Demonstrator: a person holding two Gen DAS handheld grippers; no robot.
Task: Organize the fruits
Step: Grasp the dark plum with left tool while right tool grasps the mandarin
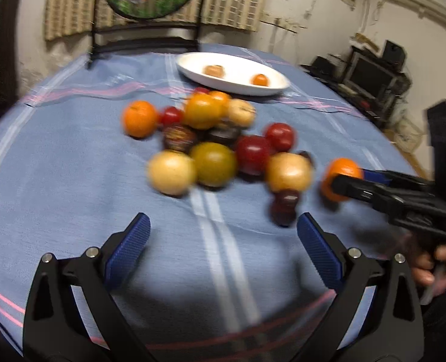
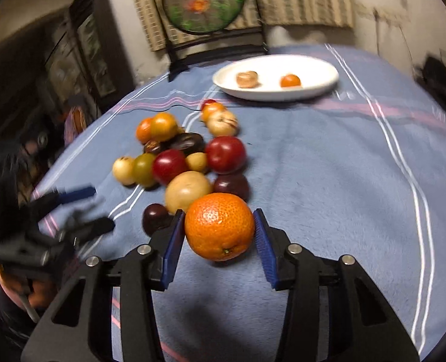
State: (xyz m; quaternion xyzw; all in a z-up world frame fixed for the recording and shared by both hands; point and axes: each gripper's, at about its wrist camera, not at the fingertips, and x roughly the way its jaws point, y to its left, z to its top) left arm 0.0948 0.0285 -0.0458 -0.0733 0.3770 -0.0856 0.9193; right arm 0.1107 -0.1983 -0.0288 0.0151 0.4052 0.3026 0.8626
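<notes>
**Orange between the pads, ready for the plate**

In the right wrist view the orange [image 2: 219, 226] sits at lower centre of the frame, between the two blue pads [image 2: 174, 246] of the right tool [image 2: 220, 241]. The pads lie against its flanks at the widest part, so the tool reads as clenched on the fruit, though the contact on the right-hand side looks light. The left tool [image 1: 223, 244] hangs released at the bottom of the left wrist view, nothing between its jaws.

The orange looks firm and fairly heavy for its size, with a pebbled rind that should give the ribbed pads good bite. Being round, it can roll out if held off-centre; a hold across the middle, as here, is the safe one. A moderate squeeze should do, since hard pressure would bruise it.

The other fruits [image 2: 180, 163] lie heaped on the blue desk [image 2: 328, 181] at centre left. The white plate [image 2: 325, 86], upper centre, already carries two small fruits.
</notes>
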